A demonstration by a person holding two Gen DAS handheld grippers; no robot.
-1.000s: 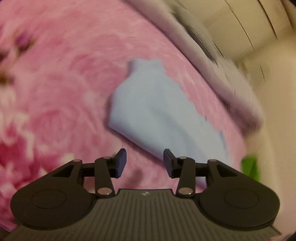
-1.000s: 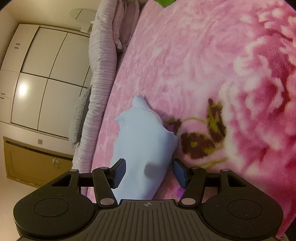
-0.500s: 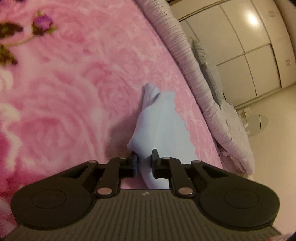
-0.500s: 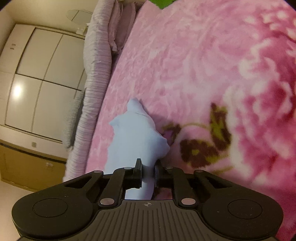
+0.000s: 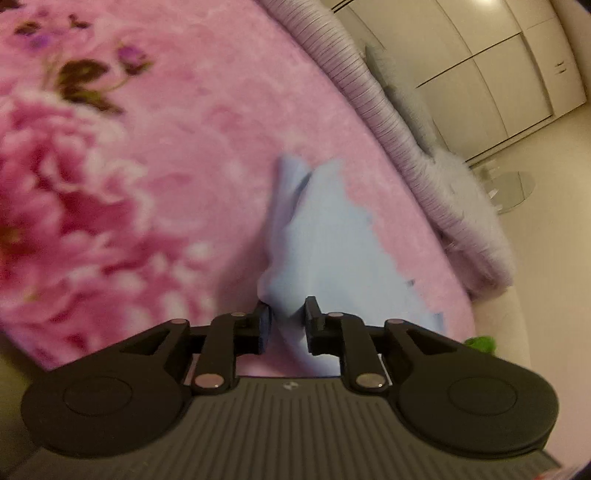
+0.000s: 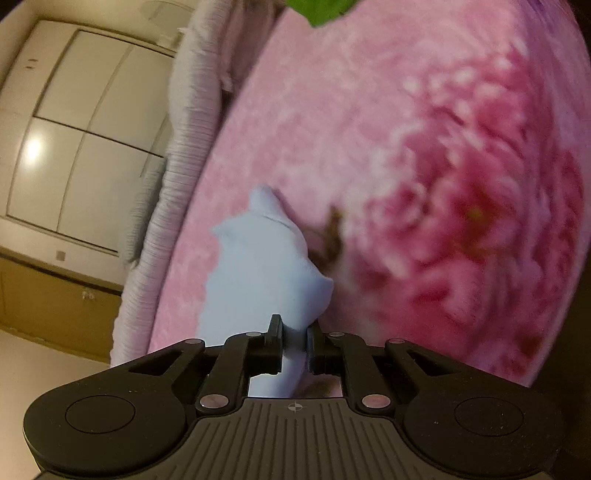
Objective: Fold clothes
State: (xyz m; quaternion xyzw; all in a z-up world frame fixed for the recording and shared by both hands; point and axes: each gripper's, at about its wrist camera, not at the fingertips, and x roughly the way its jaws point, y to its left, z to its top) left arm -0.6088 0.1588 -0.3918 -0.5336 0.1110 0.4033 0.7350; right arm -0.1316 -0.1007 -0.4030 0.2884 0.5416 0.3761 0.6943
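Pale blue garment (image 6: 266,266) between jaws

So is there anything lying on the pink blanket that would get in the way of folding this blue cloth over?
Nothing visible: the blanket around the cloth is bare; a green thing lies far off.

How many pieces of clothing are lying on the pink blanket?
1: the light blue garment lies near the blanket's edge, with cloth between each gripper's fingers. A green item at the far end is unclear.

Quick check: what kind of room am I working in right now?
Most likely a bedroom: a pink floral blanket spread like a bed cover, a rolled striped quilt along its edge, and tall cream wardrobe doors behind.
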